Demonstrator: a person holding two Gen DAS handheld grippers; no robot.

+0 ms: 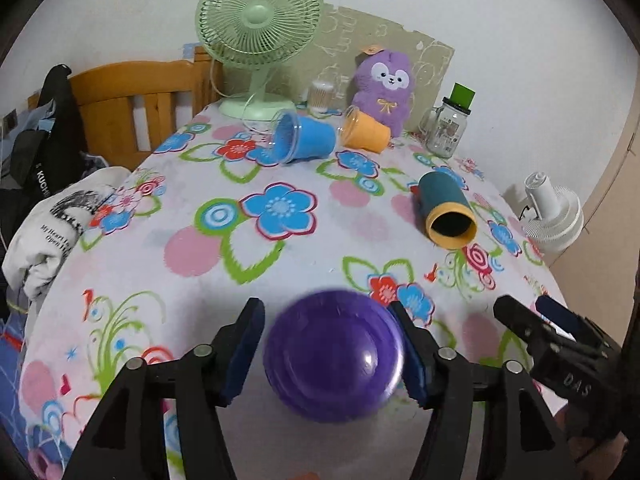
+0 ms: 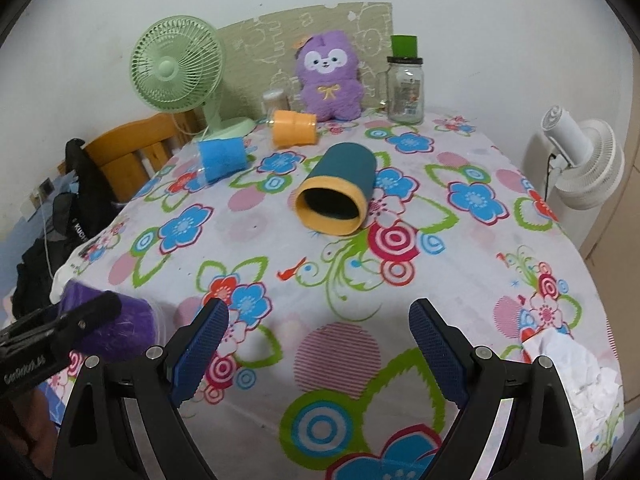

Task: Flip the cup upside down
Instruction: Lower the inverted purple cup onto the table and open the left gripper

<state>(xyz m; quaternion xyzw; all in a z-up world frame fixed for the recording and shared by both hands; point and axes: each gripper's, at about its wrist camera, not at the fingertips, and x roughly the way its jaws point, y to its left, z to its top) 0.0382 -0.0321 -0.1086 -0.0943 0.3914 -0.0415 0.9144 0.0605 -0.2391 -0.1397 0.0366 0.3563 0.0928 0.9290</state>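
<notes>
A purple cup point(image 1: 334, 354) sits between the fingers of my left gripper point(image 1: 326, 354), its round bottom facing the camera; the right pad touches it, a small gap shows at the left pad. It also shows in the right wrist view point(image 2: 116, 326) at the far left. My right gripper point(image 2: 318, 354) is open and empty above the tablecloth. A teal cup with a yellow rim point(image 2: 334, 196) point(image 1: 446, 208) lies on its side mid-table. A blue cup point(image 1: 306, 138) and an orange cup point(image 1: 366, 130) lie on their sides further back.
A green fan point(image 1: 256, 32), a purple plush point(image 1: 384, 86) and a glass jar point(image 1: 446, 128) stand along the table's back edge. A white fan point(image 2: 580, 160) stands off the right side. A wooden chair with clothes point(image 1: 132, 100) is at the left. Crumpled paper point(image 2: 568, 364) lies front right.
</notes>
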